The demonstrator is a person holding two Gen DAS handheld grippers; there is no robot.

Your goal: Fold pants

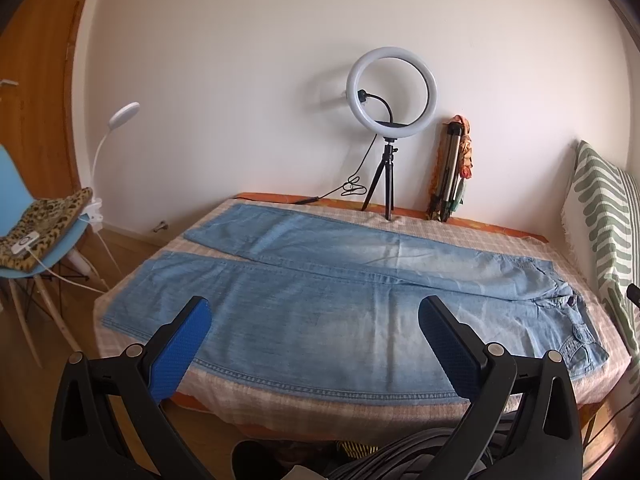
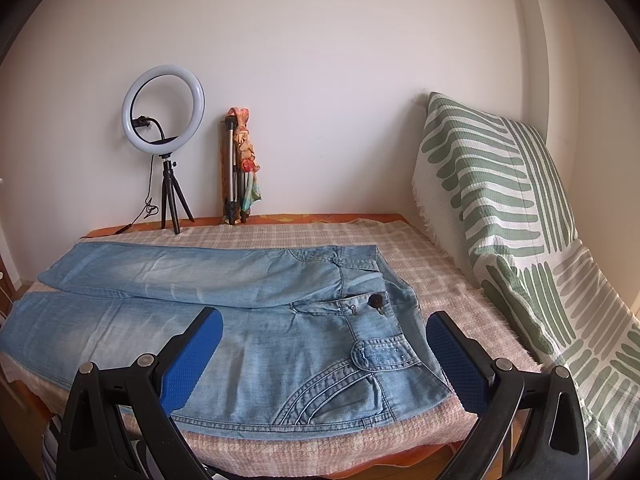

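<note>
- Jeans (image 1: 320, 312), light blue denim, lie spread flat on a pink checked blanket (image 1: 500, 240) covering a bed; the two legs run apart toward the left, and the waist lies to the right.
- Waistband with its dark button (image 2: 376, 301) and a flapped front pocket (image 2: 380, 354) shows in the right wrist view, close to the camera.
- Left gripper (image 1: 314, 316) hovers above the near leg, its blue-padded fingers (image 1: 182, 348) spread wide, nothing between them pinched.
- Right gripper (image 2: 325, 330) hangs above the hip area, jaws likewise spread fully, not touching the denim as far as the view tells.
- Ring light (image 1: 392, 90) on a small black tripod stands at the far edge of the bed against the white wall.
- Folded tripod (image 1: 450, 168) with a patterned cloth draped on it leans just beside the light.
- Green-striped cushion (image 2: 496, 200) rests at the right end of the bed.
- Blue chair (image 1: 24, 216) carrying a leopard-print pad (image 1: 44, 224) stands on the floor to the left.
</note>
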